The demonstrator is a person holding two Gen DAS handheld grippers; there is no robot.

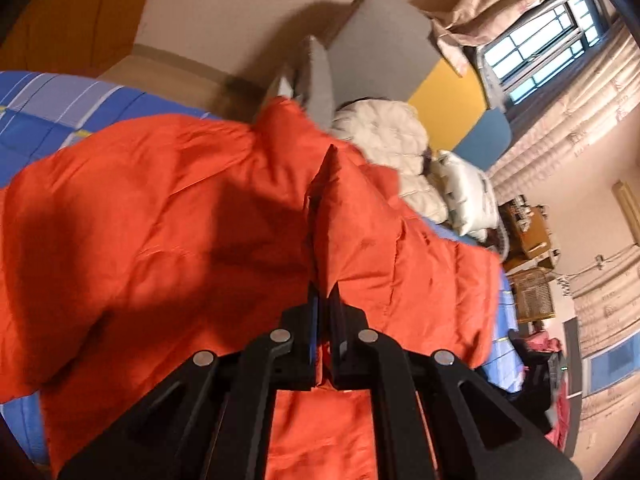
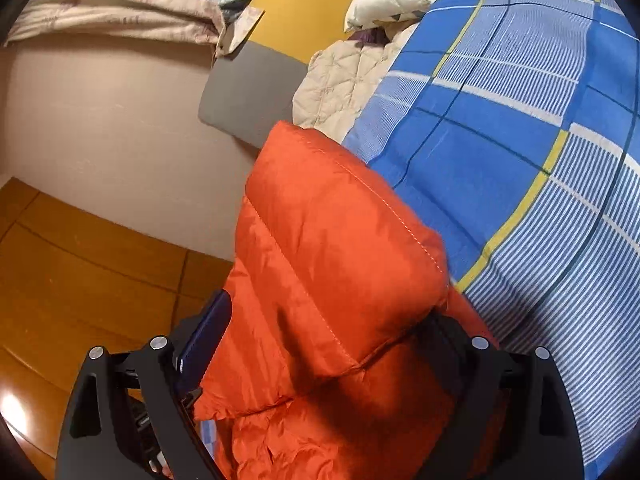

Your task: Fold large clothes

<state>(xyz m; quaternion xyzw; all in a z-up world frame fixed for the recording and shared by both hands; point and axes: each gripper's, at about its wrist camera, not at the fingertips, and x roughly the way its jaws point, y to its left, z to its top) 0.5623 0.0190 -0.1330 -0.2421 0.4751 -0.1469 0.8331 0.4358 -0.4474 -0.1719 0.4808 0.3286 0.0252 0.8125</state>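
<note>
An orange puffer jacket (image 1: 168, 216) lies spread over a bed with a blue plaid cover (image 1: 48, 112). In the left wrist view my left gripper (image 1: 329, 160) is shut, its two black fingers pressed together on a raised fold of the jacket. In the right wrist view a thick folded edge of the jacket (image 2: 340, 240) bulges between the wide jaws of my right gripper (image 2: 332, 304). The blue pad of its left finger (image 2: 204, 344) shows bare beside the fabric. The right finger is hidden behind the jacket. The jacket hangs over the bed's edge there.
A cream quilted garment (image 1: 384, 132) and a white pillow (image 1: 468, 196) lie at the bed's head, by grey, yellow and blue headboard panels (image 1: 380, 44). Wooden floor (image 2: 80, 264) and a beige wall (image 2: 100, 120) border the bed. Boxes and clothes (image 1: 532, 280) crowd the far side.
</note>
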